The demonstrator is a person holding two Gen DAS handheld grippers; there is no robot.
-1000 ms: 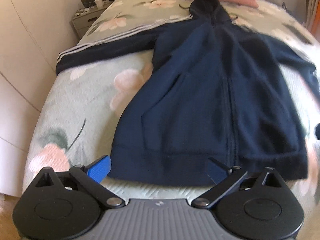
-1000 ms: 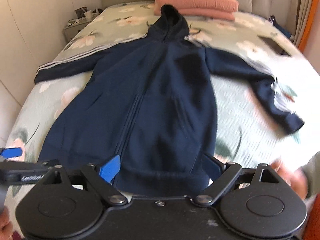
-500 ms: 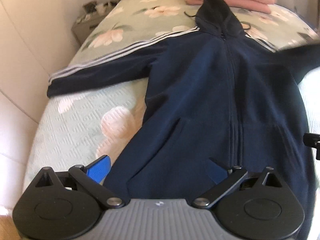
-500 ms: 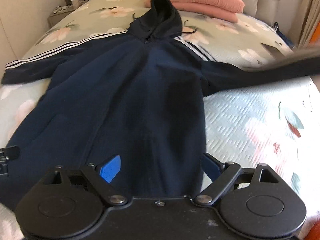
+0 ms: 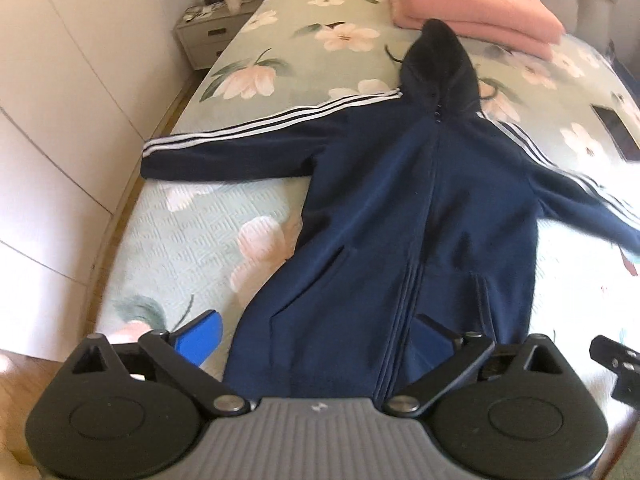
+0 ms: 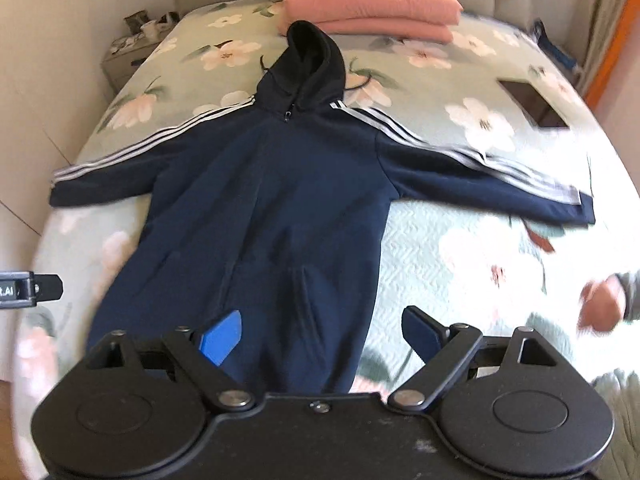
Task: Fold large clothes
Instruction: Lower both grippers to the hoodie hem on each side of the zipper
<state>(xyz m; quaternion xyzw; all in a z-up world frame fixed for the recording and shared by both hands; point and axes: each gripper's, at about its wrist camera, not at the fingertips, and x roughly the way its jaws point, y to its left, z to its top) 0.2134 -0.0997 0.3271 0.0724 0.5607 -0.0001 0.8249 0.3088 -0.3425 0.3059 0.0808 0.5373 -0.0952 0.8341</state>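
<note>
While the navy zip hoodie [image 6: 264, 208] lies flat, front up, on the floral bedspread [image 5: 208, 248], you have not yet made a single fold, as far as the views show. Starting at the left, its striped left-hand sleeve [image 5: 240, 148] stretches straight out toward the bed's edge near the nightstand [image 5: 212, 32]. Your left gripper [image 5: 316, 336] hovers over the hem on that side, fingers spread wide and holding nothing. The body and zipper run up the middle to the hood [image 6: 312, 60], which points at the folded pink blanket [image 6: 368, 0]. Your right gripper [image 6: 320, 332] hangs over the hem's right corner, fingers equally wide apart and empty. Further right, the other sleeve [image 6: 480, 176] reaches out toward a dark phone-like slab [image 6: 532, 104]. The garment looks spread and ready; folding both sleeves in and doubling the body all remain.
</note>
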